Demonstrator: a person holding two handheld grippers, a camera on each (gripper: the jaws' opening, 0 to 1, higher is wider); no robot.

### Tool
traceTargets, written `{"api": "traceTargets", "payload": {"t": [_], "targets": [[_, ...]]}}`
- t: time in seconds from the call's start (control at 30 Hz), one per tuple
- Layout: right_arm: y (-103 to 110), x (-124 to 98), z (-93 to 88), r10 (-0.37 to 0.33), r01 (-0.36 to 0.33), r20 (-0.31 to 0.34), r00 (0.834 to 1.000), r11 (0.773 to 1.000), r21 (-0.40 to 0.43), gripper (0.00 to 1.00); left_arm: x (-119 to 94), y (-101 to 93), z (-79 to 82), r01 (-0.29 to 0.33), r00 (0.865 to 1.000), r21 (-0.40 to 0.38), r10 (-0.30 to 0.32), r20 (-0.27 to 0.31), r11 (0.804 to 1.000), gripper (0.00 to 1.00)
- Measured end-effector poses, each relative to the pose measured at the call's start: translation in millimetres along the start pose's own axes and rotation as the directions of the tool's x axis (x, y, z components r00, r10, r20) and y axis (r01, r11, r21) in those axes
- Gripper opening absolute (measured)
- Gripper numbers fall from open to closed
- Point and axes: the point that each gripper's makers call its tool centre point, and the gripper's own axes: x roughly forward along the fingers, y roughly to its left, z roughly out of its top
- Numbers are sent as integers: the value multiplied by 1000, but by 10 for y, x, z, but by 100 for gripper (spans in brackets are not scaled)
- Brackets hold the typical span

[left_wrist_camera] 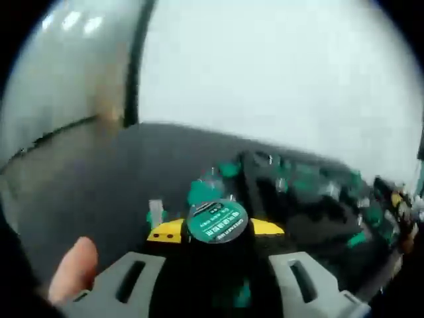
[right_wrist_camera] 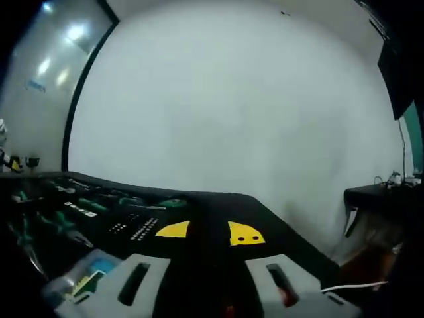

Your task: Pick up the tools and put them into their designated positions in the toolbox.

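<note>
My left gripper (left_wrist_camera: 216, 229) is shut on a round tool with a green labelled cap (left_wrist_camera: 217, 220), which sits between the yellow jaw tips. Just behind it, to the right, lies the open black toolbox (left_wrist_camera: 311, 218) on the dark table, with several green-handled tools (left_wrist_camera: 361, 215) in its slots. In the right gripper view the same toolbox (right_wrist_camera: 99, 215) spreads to the left with green-handled tools (right_wrist_camera: 85, 205) in rows. My right gripper (right_wrist_camera: 209, 232) stands slightly open above the table, a narrow dark gap between its yellow tips and nothing seen in it.
A person's fingertip (left_wrist_camera: 73, 268) shows at the lower left. A small clear plastic case (right_wrist_camera: 83, 281) lies by the right gripper's left jaw. A dark side table (right_wrist_camera: 381, 195) with cables stands at the right. White walls rise behind the black table (left_wrist_camera: 99, 185).
</note>
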Motion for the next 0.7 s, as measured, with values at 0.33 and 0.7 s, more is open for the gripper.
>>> {"api": "traceTargets", "payload": {"t": [0.33,0.7], "targets": [[23,6,-24,5,-5,-12,1000,1000,-18,18,513,-2735,-681,463,866,71,-434,-248,884,30],[12,32,-64,-1,0,-28,1000,999,-33,17,620,-2712,-713,466,874,194,-415,-253,863,60]]}}
